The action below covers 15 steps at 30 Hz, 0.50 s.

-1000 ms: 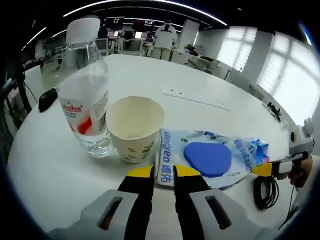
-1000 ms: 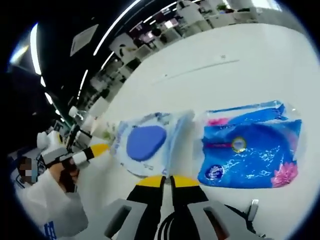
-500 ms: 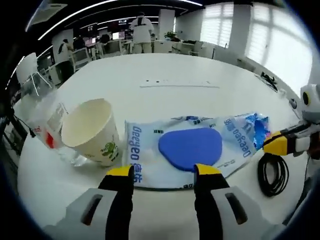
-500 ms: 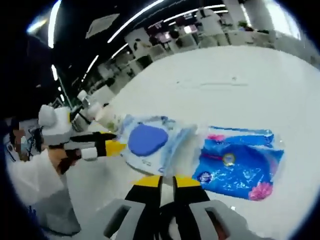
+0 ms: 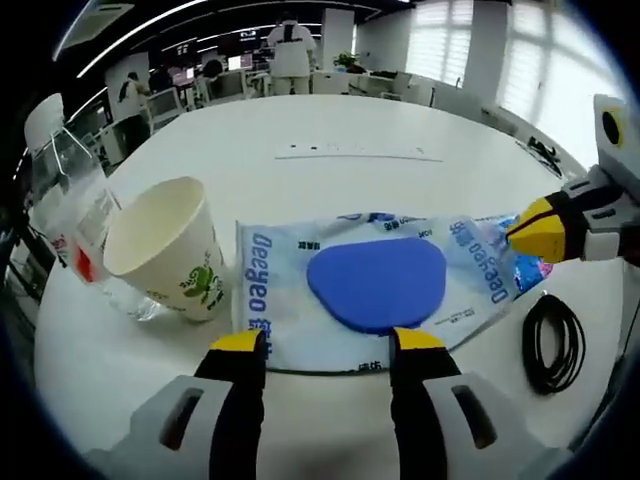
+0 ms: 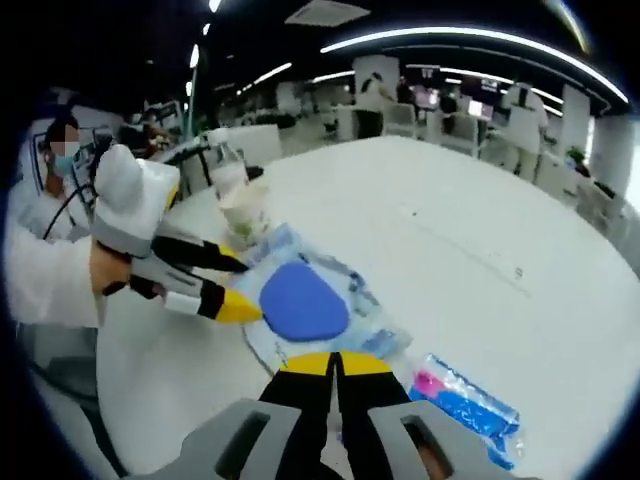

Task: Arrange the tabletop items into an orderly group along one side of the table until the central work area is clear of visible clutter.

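At the bottom of the left gripper view, the left gripper (image 5: 322, 345) is held low over the white counter (image 5: 330, 125) with its jaws spread wide and nothing between them, the yellow tips set at the near edge of the wet-wipes pack (image 5: 365, 290), apparently so the pack can be straddled and gripped. The pack is seen lying flat at centre frame: white-and-blue film printed "Deeyeo", with a rounded blue flap on top. At centre right, the right gripper (image 5: 545, 228) is brought in over the pack's far end, its jaws closed to a point and, as far as can be judged, holding nothing. A coiled black cable (image 5: 552, 340) is seen just below it at lower right. To the left of the pack, just beside it, a paper cup (image 5: 165, 250) stands upright, with a clear water bottle (image 5: 65, 215) behind it at the left edge, both already grouped to one side. In the right gripper view, a blue tissue pack (image 6: 470, 408) lies at lower right, apart from the wipes.
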Available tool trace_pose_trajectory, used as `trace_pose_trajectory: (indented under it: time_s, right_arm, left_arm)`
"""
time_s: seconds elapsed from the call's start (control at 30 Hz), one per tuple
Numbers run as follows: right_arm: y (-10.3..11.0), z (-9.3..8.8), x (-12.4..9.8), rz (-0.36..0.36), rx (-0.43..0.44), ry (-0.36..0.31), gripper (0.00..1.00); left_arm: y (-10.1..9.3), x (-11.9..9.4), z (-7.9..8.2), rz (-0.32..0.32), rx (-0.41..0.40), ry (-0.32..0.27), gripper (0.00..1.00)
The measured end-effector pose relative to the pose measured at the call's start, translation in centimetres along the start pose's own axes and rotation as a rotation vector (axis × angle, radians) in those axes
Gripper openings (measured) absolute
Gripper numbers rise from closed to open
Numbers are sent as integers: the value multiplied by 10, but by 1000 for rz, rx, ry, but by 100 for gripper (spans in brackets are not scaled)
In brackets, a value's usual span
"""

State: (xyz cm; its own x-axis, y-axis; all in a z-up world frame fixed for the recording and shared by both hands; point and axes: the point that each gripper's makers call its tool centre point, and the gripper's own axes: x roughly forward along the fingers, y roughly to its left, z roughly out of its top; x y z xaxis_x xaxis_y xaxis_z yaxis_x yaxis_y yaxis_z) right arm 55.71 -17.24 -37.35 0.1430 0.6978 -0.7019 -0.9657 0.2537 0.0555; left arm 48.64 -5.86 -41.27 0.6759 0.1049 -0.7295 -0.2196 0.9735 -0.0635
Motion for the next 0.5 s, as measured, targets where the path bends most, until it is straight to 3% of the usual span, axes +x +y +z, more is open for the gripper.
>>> trace_pose_trajectory:
  time_s: [0.07,0.17,0.4,0.5]
  right_arm:
    - [-6,-17,5,-15,14,76,0]
    - [-6,-14,14,6,39,44,0]
    - [-7,-16,28,5,39,108,0]
    - [-9,-22,30,-2,178,98,0]
  left_arm:
    - [0,0,0,-3,-2,-1,50]
    - [-1,1,-1,-9,-5,-3,50]
    - [-2,-1,-1,-9,-13,-12,49]
    - [-1,-3,-1,-9,-21,-15,46]
